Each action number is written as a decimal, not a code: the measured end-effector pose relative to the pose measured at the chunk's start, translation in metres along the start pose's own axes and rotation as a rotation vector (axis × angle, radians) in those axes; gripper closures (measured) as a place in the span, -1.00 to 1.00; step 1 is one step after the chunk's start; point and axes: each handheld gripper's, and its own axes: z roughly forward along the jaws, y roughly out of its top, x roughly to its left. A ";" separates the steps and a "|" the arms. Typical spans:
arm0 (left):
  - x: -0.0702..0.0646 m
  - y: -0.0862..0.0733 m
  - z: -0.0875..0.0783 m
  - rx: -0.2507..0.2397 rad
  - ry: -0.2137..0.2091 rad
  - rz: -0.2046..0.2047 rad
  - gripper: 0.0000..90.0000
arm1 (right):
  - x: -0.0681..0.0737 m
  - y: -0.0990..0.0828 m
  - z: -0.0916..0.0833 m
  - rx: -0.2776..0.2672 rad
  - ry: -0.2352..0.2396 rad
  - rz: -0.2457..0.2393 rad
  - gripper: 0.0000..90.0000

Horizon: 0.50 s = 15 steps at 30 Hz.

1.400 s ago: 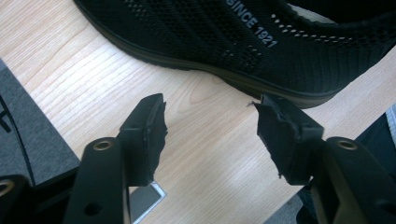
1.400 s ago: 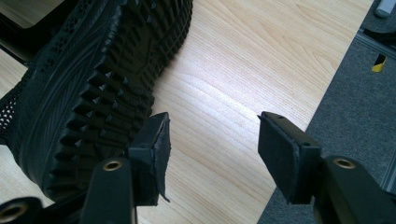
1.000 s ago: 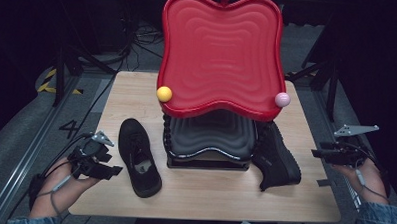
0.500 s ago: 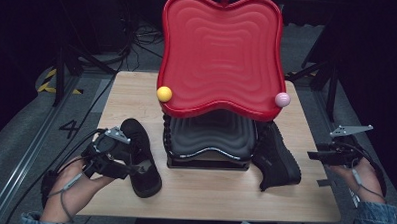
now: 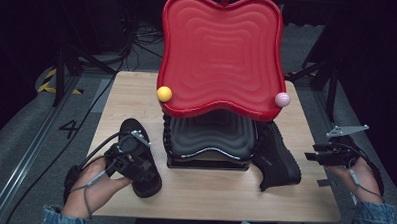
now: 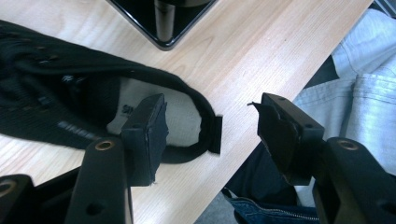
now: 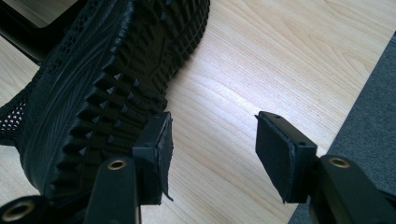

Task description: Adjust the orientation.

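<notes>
The left hand-held gripper (image 5: 134, 162) hovers wide over the heel of the left black shoe (image 5: 137, 152), lower left on the bench (image 5: 208, 192); one pad sits above the insole, so closing could pinch only the collar and let it slip. The right hand-held gripper (image 5: 315, 155), also wide, waits beside the tipped shoe (image 5: 275, 157).

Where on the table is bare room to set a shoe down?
Free: the front strip of the table between the left shoe and right shoe, and the back left corner beside the red tray. Crowded: the middle, where the black stand sits with a shoe close on each side.
</notes>
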 end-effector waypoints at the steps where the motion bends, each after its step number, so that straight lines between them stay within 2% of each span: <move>1: 0.001 0.001 0.004 0.004 -0.002 0.001 -0.01 | 0.000 0.000 0.001 0.003 0.002 0.000 0.04; 2: 0.001 0.001 0.004 0.004 -0.002 0.001 0.03 | 0.000 0.000 0.001 0.003 0.002 0.000 0.04; 3: 0.001 0.001 0.008 0.010 -0.010 -0.001 0.03 | 0.001 0.000 0.001 0.008 0.004 -0.002 0.04; 4: 0.003 0.002 0.015 0.013 -0.010 -0.005 0.12 | 0.002 0.001 0.002 0.009 0.006 -0.006 0.03; 9: 0.006 0.003 0.032 0.045 -0.019 -0.024 0.27 | 0.002 0.001 0.004 0.013 0.010 -0.014 0.02; 12: 0.009 0.003 0.041 0.052 -0.016 -0.043 0.39 | 0.002 0.000 0.005 0.016 0.012 -0.014 0.02; 13: 0.010 0.004 0.046 0.057 -0.031 -0.058 0.39 | 0.002 0.000 0.005 0.018 0.012 -0.017 0.01; 15: 0.011 0.004 0.051 0.064 -0.036 -0.069 0.45 | 0.003 0.000 0.007 0.017 0.015 -0.016 0.01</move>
